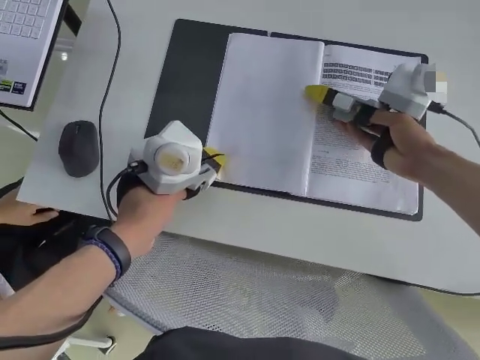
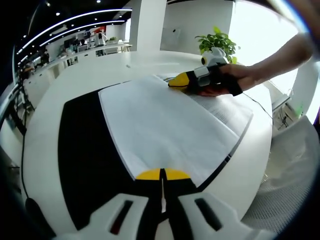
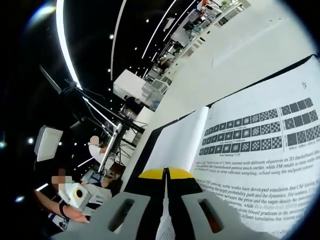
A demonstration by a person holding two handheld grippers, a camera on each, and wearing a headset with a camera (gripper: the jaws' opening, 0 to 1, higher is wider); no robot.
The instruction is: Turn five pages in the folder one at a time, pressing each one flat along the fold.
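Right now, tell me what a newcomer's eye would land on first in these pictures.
The open black folder in the middle of the white table, a blank white page on its left and a printed page on its right. The yellow-tipped right gripper, jaws together, sits at the fold near the top, while the left gripper rests at the blank page's lower left corner.

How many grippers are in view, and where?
2. The left gripper sits at the near left corner of the blank page. The right gripper has its tip at the fold. None seem hidden.
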